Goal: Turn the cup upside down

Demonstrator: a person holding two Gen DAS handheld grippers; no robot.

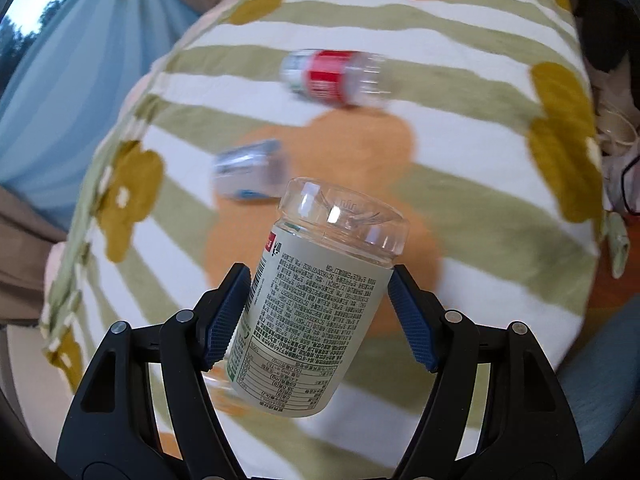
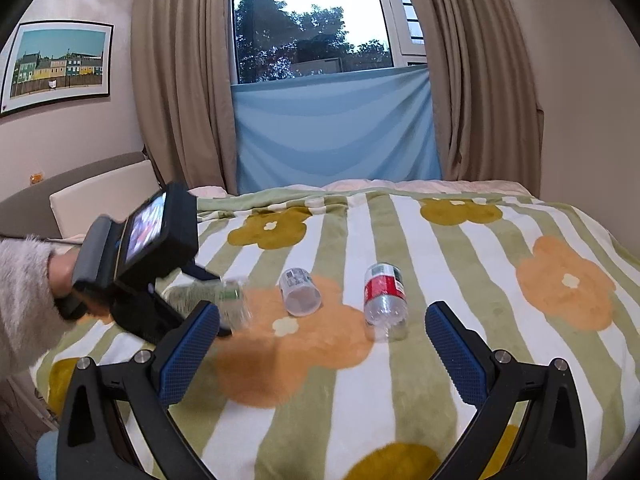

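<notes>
Left wrist view showed the left hand-held gripper [image 1: 316, 312] pinching the cup [image 1: 316, 300], blue pads pressed on both sides of its labelled body, lifted over the bed [image 1: 460, 152]. The cup sat tilted, its clear thick end pointing away and up, label print reading upside down. Behind it, blurred, lay a red-labelled bottle [image 1: 334, 76] and a small clear cup [image 1: 250, 170] on the striped flower blanket. It looked like light, stiff plastic, slick on the clear parts, so I judged the papered middle the best place to hold, and the soft blanket a wobbly landing.

Right wrist view had the right hand-held gripper [image 2: 322, 350] spread wide and empty, low over the bed. At left, the other gripper carried the blurred cup [image 2: 218, 300] above the blanket.
</notes>
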